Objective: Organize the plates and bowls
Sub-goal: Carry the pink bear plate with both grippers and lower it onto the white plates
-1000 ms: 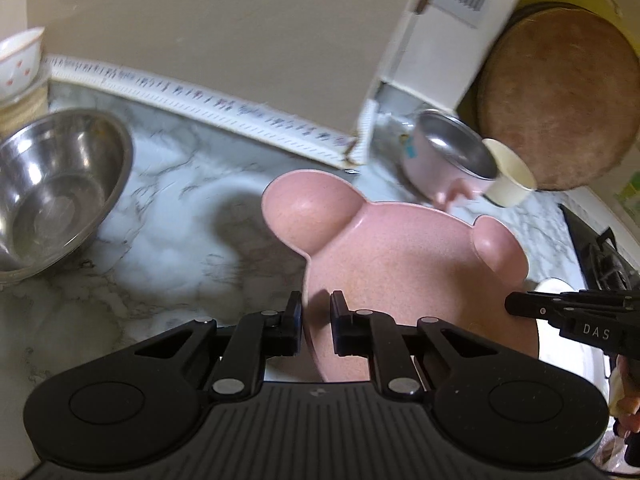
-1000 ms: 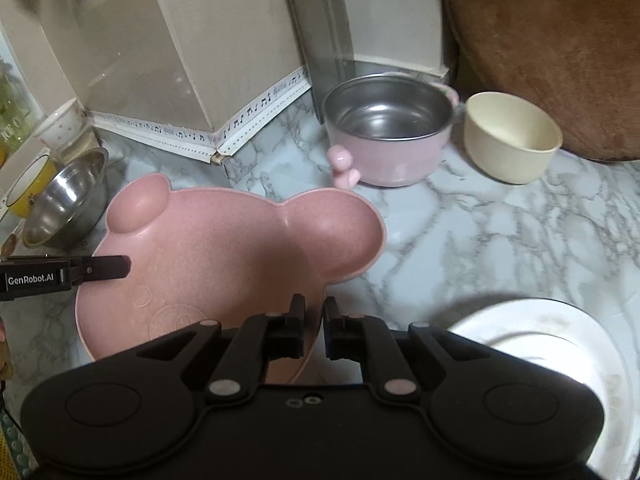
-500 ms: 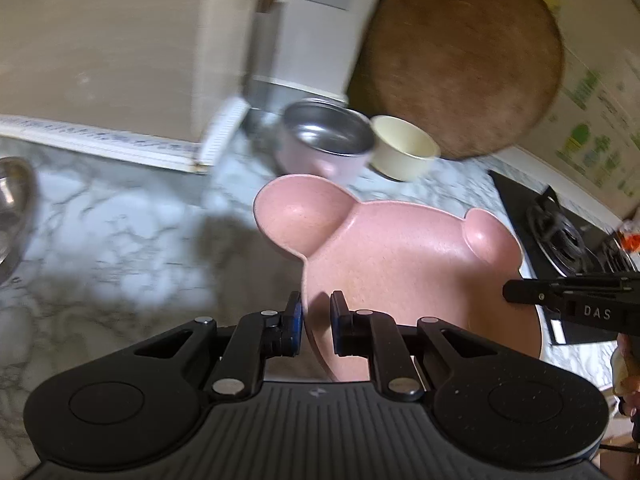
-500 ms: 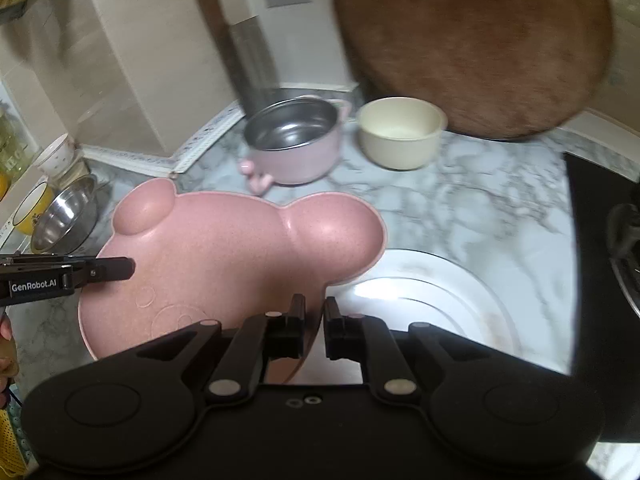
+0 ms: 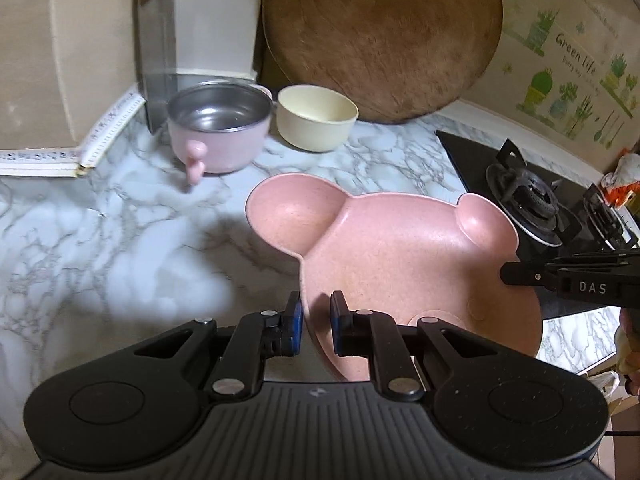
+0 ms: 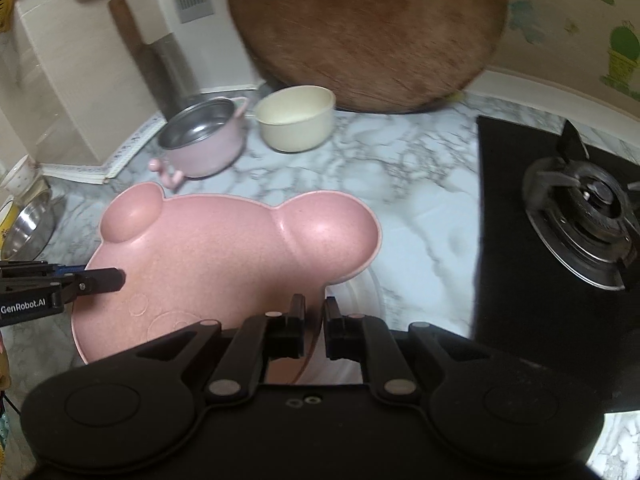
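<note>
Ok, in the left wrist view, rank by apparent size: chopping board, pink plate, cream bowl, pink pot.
1. Chopping board
2. Pink plate, nearer the camera, so unsure against the board
3. Pink pot and cream bowl: alike

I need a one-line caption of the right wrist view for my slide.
Both grippers, right and left, hold a pink bear-shaped plate above a white plate on the marble counter.

"DAS" stands in pale letters on the right claw (image 5: 505, 273); "GenRobot.AI" stands on the left claw (image 6: 120, 279); "Green life" heads the wall sticker (image 5: 576, 56), with a smaller, unreadable line beneath.
</note>
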Demonstrator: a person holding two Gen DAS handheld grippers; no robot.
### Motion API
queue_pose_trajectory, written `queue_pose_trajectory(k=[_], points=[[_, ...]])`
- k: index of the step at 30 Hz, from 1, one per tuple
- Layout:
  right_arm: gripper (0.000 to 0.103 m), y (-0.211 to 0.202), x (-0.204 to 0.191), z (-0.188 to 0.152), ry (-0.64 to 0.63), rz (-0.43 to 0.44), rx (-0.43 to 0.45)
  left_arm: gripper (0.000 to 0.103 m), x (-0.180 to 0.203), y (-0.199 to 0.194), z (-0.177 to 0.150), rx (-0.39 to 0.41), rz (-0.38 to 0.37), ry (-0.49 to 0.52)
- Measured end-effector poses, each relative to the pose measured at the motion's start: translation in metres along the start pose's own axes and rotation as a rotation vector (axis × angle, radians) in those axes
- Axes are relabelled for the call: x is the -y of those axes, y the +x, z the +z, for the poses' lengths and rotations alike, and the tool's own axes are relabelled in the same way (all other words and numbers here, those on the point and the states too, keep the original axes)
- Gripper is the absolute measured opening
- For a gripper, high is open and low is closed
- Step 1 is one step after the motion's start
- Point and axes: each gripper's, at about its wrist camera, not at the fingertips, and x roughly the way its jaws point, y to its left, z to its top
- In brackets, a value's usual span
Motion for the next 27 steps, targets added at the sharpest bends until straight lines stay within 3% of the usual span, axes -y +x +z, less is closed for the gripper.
queue_pose_trajectory(k=[12,27], points=[[0.010,0.027,0.023,-0.002,-0.022,-0.015,-0.017,0.014,0.014,0.032,0.003,-0.021,0.050,-0.014],[0.011,0.038,0.021,0.000,-0.076,-0.062,-0.027,0.015,0.020,0.047,0.001,-0.039,0.070,0.010]])
